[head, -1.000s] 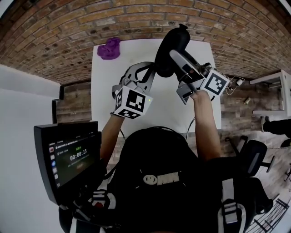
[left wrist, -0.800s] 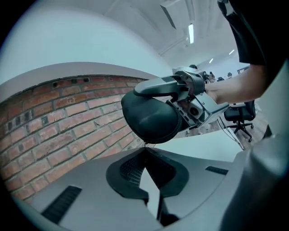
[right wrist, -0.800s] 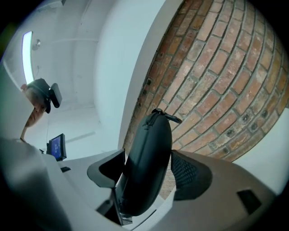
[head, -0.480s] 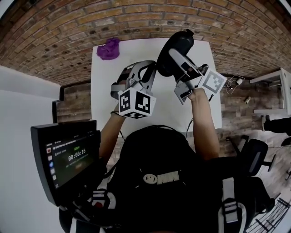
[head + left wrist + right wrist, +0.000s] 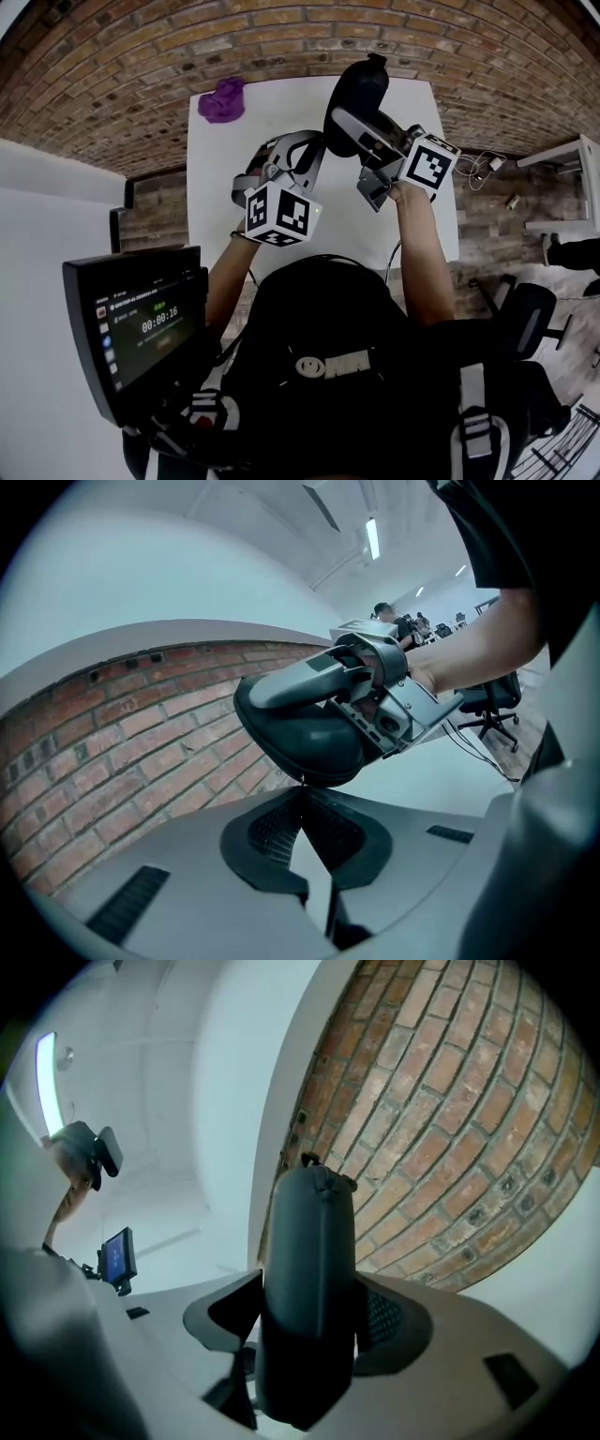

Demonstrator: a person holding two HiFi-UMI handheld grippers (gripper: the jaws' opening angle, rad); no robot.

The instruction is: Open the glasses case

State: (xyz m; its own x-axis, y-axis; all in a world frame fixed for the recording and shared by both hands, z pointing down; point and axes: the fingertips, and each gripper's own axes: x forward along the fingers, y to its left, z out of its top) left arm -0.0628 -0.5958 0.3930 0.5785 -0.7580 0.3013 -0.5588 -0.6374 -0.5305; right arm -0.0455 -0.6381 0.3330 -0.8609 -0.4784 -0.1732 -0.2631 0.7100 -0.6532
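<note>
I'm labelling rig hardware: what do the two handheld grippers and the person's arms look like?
The left gripper and right gripper have pale grey bodies, black textured pads on the jaws, and each a white cube with black square markers. The forearms are bare.

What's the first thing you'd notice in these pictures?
A dark glasses case is held up over the white table, between the jaws of the right gripper, which have just been closing on it. The shut left gripper meets its lower edge, and a purple lump sits at the table's far left corner.
</note>
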